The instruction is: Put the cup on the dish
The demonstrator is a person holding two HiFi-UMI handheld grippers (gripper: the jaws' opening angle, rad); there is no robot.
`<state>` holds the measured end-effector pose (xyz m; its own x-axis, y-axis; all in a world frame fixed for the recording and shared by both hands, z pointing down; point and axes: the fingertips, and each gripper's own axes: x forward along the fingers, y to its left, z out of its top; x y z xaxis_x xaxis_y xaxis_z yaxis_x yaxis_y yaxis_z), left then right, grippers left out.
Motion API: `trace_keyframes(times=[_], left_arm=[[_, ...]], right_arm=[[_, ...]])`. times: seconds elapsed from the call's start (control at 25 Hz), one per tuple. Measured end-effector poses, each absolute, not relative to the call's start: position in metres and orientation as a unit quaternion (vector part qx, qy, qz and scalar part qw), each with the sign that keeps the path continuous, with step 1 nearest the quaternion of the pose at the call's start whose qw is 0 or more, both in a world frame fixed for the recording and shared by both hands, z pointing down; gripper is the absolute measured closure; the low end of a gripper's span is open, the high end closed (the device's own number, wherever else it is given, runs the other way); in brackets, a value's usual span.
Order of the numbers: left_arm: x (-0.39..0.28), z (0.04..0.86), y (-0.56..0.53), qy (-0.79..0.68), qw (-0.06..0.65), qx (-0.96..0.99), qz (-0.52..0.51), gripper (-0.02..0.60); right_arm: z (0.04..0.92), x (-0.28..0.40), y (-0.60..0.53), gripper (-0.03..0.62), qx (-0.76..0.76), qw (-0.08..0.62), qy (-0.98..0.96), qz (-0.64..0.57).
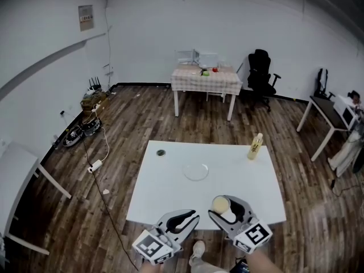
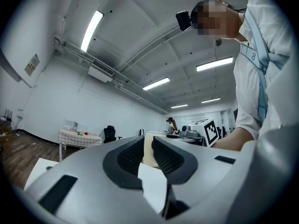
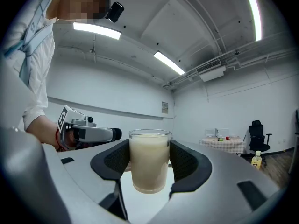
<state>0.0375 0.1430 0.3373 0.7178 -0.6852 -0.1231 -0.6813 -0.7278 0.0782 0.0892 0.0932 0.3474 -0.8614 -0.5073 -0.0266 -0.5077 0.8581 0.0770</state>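
Your right hand-held gripper is clamped on the cup. One pad presses each side of the glass. The cup stands upright and is filled almost to the rim with a pale, milky liquid. It sits over the front right part of the desk, close to you. The views do not show whether its base touches the desk or hangs just above it.

The dish, a clear round plate, lies bare near the middle of the desk. It is farther from you than the cup and a little to its left, and the two are well apart.

Your left hand-held gripper is just beside the right one at the front edge of the desk. Its jaws are drawn almost together, with only a slit between the pads, and they grip nothing. The cup shows through that slit, but it is beyond the jaws, in the other gripper.

A yellowish bottle stands upright near the far right corner of the desk. A small dark round thing lies near the far left corner.
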Motion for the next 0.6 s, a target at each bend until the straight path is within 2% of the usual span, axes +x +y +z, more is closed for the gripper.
trace_keyframes(times=[0.4, 0.6], left_arm=[[0.028, 0.361, 0.056, -0.342, 0.048, 0.937, -0.058, 0.482], [0.018, 0.368, 0.014, -0.348, 0.074, 0.932, -0.068, 0.477]], right_arm=[[0.376, 0.071, 0.007, 0.321, -0.26, -0.005, 0.966, 0.009], [0.386, 0.06, -0.035, 0.321, -0.255, -0.013, 0.967, 0.001]])
